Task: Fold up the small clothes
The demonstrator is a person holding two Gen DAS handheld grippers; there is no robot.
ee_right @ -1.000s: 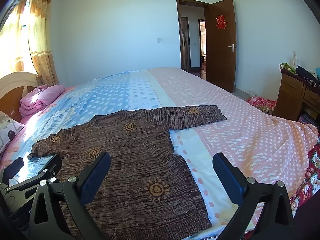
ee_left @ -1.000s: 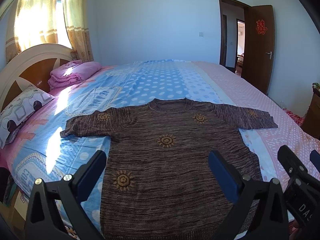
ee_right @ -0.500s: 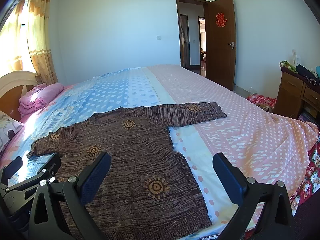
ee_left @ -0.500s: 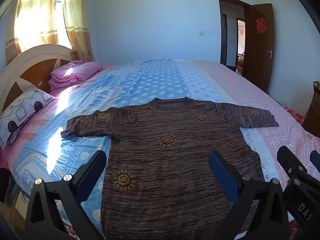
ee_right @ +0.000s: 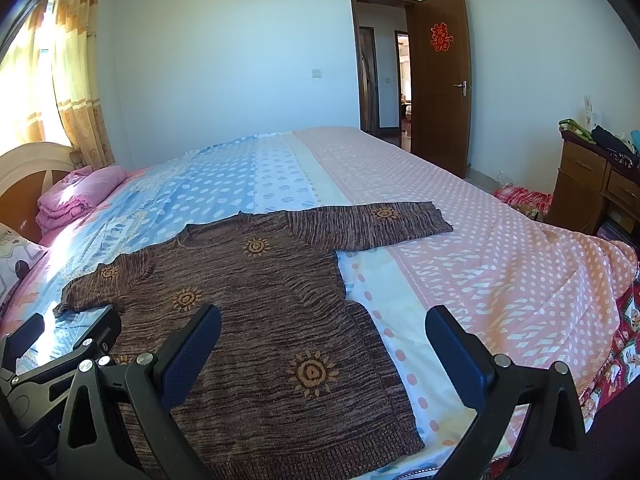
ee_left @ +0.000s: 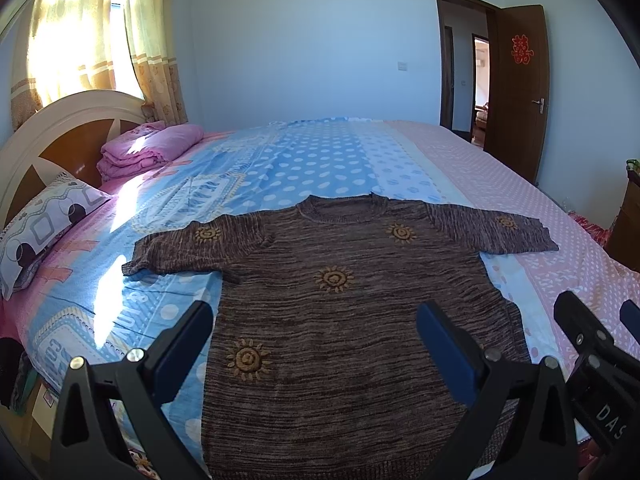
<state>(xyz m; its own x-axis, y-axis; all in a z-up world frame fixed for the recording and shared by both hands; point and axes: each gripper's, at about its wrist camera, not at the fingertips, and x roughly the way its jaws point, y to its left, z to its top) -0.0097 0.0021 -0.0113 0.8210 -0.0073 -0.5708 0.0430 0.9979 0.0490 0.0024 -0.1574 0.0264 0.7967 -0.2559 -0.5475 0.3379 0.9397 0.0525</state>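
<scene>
While nothing is folded yet, we hold the left gripper above the hem with its fingers spread wide and empty; the sweater lies flat on the bed, both sleeves out to the sides; our right gripper hovers over the right hem corner, equally spread; next, we judge, each must drop and pinch a sleeve or a hem corner.

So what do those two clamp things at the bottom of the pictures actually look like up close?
Each hand-held gripper, left and right, is a black plastic frame with triangular cut-outs and silver screw heads. It ends in two flat fingers faced with dark blue textured pads. The right one's body shows white lettering reading "DAS". No cables, hands or sleeves are visible.
</scene>
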